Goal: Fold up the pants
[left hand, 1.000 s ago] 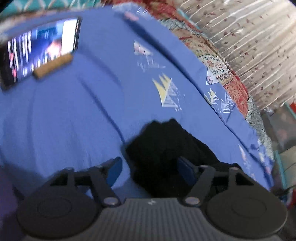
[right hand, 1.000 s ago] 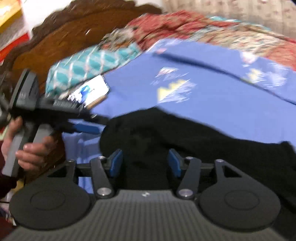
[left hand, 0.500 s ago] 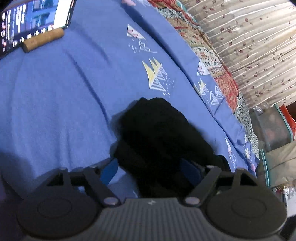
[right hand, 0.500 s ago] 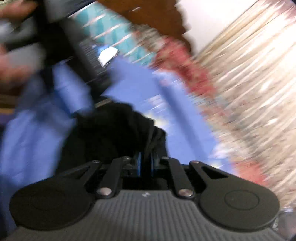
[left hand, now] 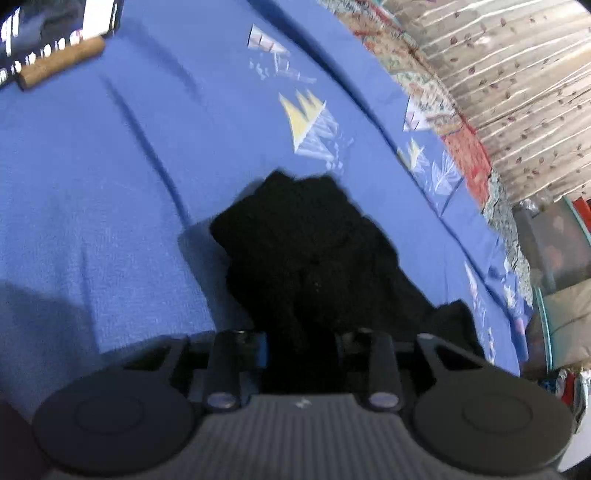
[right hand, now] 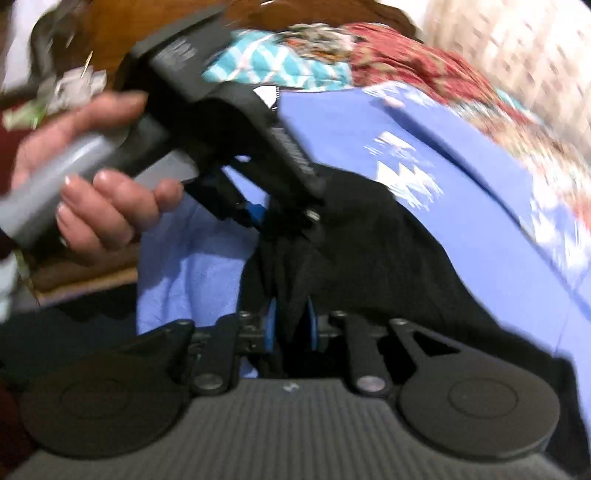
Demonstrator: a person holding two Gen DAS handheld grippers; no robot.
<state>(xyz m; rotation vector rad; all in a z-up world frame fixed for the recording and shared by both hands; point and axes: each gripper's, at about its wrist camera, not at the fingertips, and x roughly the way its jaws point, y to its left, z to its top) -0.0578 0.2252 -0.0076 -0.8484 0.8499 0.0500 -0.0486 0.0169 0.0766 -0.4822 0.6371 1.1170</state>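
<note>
Left wrist view: the black pants (left hand: 314,258) are bunched on the blue bedsheet (left hand: 92,203), one edge pinched by the just-closed left tongs (left hand: 301,345). Beside them, the right tongs (right hand: 290,325), slightly reopened, pinch another fold, seemingly for lifting and spreading.

A bedroom in a home. A bed fills most of both views, covered by a blue sheet (left hand: 110,177) printed with small white and yellow triangle shapes. At about 11 o'clock in the right wrist view a carved dark wooden headboard (right hand: 122,40) rises behind a teal and white patterned pillow (right hand: 266,62). A red patterned quilt (right hand: 413,62) lies along the far edge at 1 o'clock. In the left wrist view, a pale curtain with small leaf prints (left hand: 517,85) hangs at 2 o'clock, and a lit phone (left hand: 55,33) rests on the sheet at 10 o'clock.
</note>
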